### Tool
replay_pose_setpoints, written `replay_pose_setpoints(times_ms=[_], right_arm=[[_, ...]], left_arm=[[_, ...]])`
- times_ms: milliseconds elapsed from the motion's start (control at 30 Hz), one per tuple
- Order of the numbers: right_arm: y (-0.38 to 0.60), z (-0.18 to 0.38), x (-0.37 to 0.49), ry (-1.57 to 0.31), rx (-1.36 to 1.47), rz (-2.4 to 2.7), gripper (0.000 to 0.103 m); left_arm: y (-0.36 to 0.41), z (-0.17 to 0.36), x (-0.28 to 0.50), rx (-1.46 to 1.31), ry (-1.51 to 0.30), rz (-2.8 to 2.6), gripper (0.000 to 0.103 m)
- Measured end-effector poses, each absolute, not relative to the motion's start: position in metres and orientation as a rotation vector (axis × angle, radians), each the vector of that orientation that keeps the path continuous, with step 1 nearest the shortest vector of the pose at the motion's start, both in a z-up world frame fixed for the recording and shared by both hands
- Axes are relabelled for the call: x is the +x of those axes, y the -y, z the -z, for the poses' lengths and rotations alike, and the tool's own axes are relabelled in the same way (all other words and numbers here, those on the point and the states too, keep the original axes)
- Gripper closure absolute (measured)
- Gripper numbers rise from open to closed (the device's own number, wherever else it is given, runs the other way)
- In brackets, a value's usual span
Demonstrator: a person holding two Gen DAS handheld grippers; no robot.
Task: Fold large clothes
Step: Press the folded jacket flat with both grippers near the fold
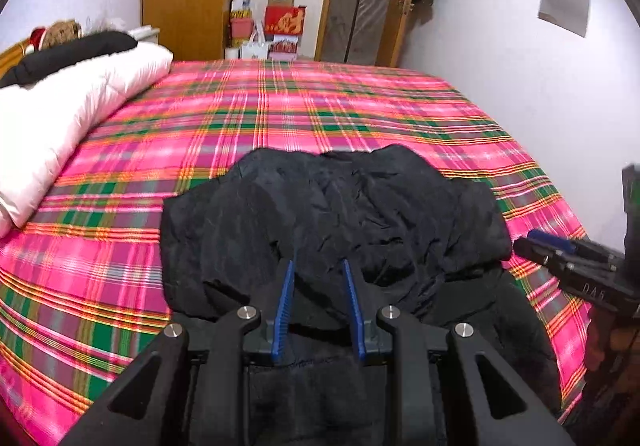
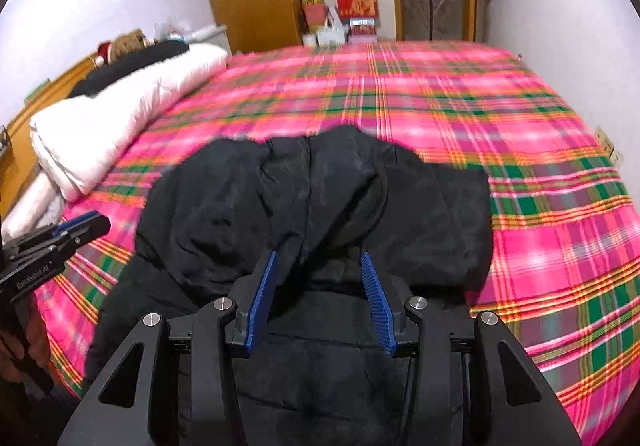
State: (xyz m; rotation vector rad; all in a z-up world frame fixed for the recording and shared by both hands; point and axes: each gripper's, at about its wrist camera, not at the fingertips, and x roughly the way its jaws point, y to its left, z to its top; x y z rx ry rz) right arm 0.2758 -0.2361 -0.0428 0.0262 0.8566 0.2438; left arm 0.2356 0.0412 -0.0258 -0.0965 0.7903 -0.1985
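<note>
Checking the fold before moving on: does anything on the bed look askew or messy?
The black jacket is bunched and wrinkled, its folded upper edge uneven on the plaid bedsheet. Both grippers are open, holding nothing.

open left tongs [image 1: 319,262] over black coat [image 1: 332,206]

Both views low over shared bed [image 1: 360,106]

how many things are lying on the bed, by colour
black: 2, the coat by the grippers and the dark bundle on the quilt
white: 1, the quilt rolled along the left side
total: 3, all on the pink plaid sheet
</note>
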Motion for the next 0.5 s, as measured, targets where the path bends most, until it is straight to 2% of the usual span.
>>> replay_pose_setpoints(times_ms=[200, 400, 500], right_arm=[[0.229, 0.066, 0.314, -0.87, 0.01, -0.255, 0.058], [0.225, 0.114, 0.347, -0.967, 0.011, -0.234, 0.058], [0.229, 0.138, 0.349, -0.996, 0.031, -0.25, 0.059]], left_arm=[[-0.03, 0.046, 0.276, -0.111, -0.781, 0.204, 0.077], [-0.027, 0.103, 0.303, -0.119, -0.891, 0.185, 0.076], [-0.032, 0.127, 0.303, -0.154, -0.934, 0.187, 0.069]])
